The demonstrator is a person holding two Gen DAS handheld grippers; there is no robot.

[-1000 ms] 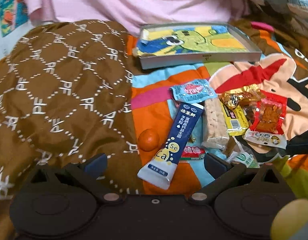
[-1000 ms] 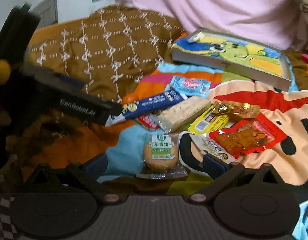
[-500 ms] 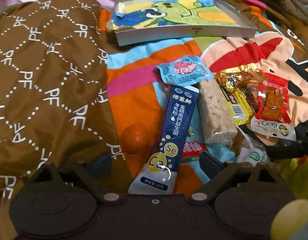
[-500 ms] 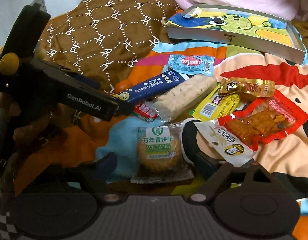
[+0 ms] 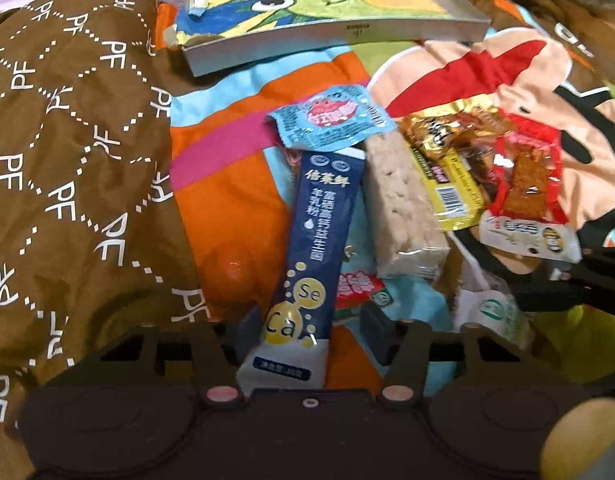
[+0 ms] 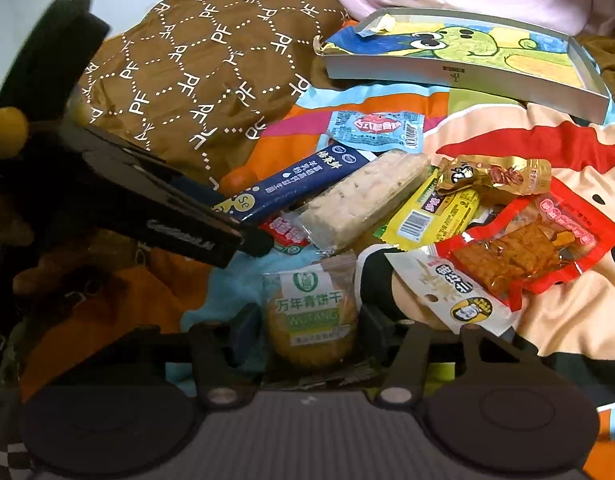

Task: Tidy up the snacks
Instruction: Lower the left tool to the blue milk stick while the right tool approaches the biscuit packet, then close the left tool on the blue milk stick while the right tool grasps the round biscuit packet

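Snacks lie in a heap on a colourful bedspread. My left gripper [image 5: 309,334] points down at a dark blue stick packet [image 5: 319,216]; the packet's near end lies between the closing jaws, with a gap still on the right side. In the right wrist view, my right gripper [image 6: 309,328] straddles a round biscuit in a clear green-labelled wrapper [image 6: 307,316]. Its jaws are closing and the pads stand just beside the wrapper. A shallow grey box [image 5: 335,36] lined with a cartoon picture lies beyond the heap.
Beside the blue stick lie a light blue packet [image 5: 331,120], a pale rice bar [image 5: 399,208], a yellow packet [image 5: 451,188], a gold one [image 5: 447,128] and a red one [image 5: 527,184]. A small orange fruit [image 5: 227,272] sits left of it. Brown quilt [image 5: 67,160] bulges on the left.
Both grippers have come forward and down onto the heap. The jaws of each have narrowed, the left around the blue stick, the right around the biscuit.
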